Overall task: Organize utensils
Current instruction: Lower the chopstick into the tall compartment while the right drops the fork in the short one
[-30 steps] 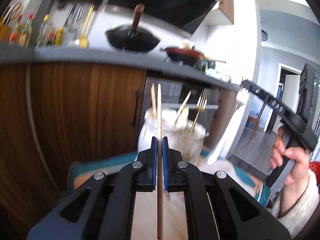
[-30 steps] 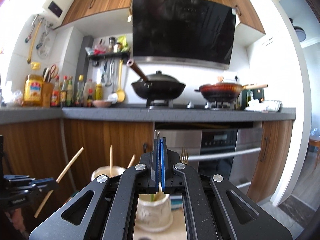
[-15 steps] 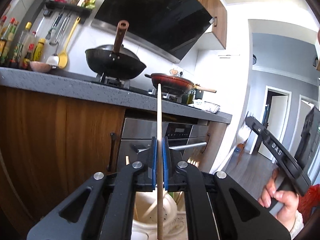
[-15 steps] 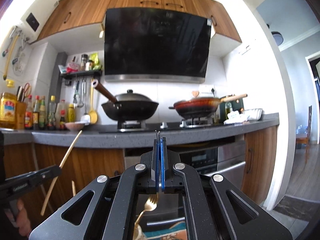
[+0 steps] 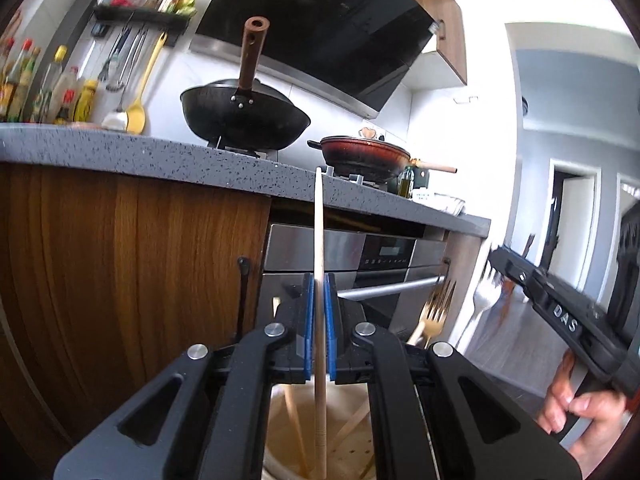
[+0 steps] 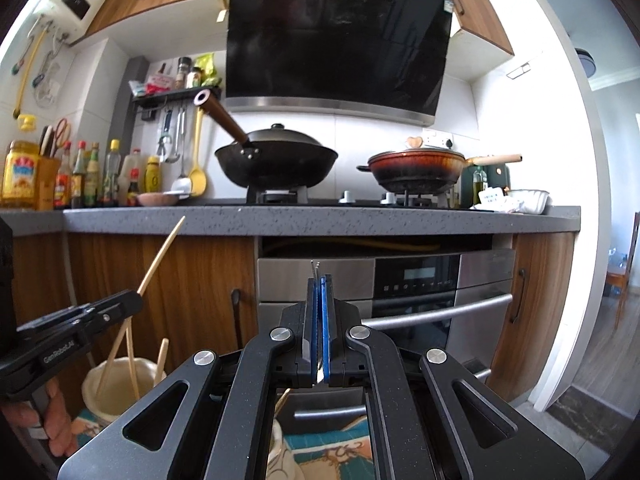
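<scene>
Since a second ago both views have swung: the grey speckled countertop [image 6: 320, 216] and the steel oven front [image 6: 416, 292] now fill the far side, and the cream ceramic utensil pot [image 5: 280, 440], earlier standing ahead of the left gripper, now sits directly beneath it. In the right view that same pot has slid to the near left.

The left gripper [image 5: 319, 320] is clenched on a long pale wooden chopstick [image 5: 319, 240], held upright between its blue pads; the stick's lower end hangs inside the pot's mouth among other wooden chopsticks.

The right gripper [image 6: 320, 328] is clamped on a thin silver metal fork [image 6: 315, 270], seen edge-on, its tines poking just above the pads. From the left view this fork [image 5: 482, 292] shows at the right, blurred, beside a gold fork [image 5: 434, 312].

The wooden cabinet doors [image 5: 132, 272] stand behind the pot; open floor lies to the right by the doorway.
</scene>
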